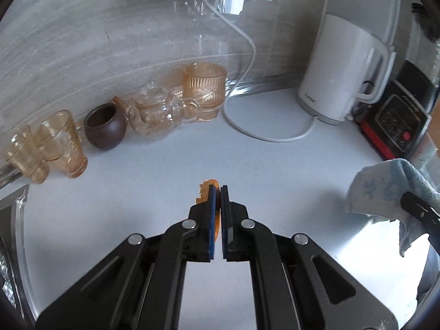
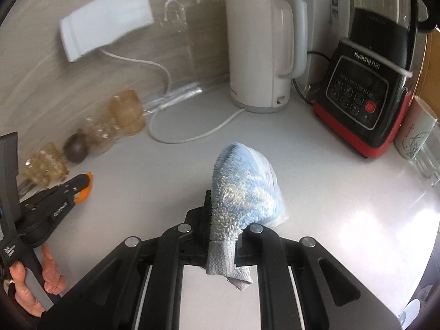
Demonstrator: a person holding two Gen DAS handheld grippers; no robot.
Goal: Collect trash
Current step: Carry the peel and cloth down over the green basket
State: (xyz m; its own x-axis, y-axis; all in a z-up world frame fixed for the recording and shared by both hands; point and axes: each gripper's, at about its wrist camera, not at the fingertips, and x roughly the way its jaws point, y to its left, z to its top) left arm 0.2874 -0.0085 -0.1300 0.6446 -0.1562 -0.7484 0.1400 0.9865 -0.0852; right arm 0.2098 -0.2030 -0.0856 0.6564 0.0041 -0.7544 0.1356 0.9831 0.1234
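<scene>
My left gripper is shut on a piece of orange peel, held just above the white counter. The same gripper with the orange peel shows at the left of the right wrist view. My right gripper is shut on a blue and white cloth, which bulges up over the fingers and hides the tips. That cloth also shows at the right edge of the left wrist view.
Amber glass cups, a brown pot, a glass teapot and an amber jar line the back wall. A white kettle with its cord and a black and red blender base stand at the right.
</scene>
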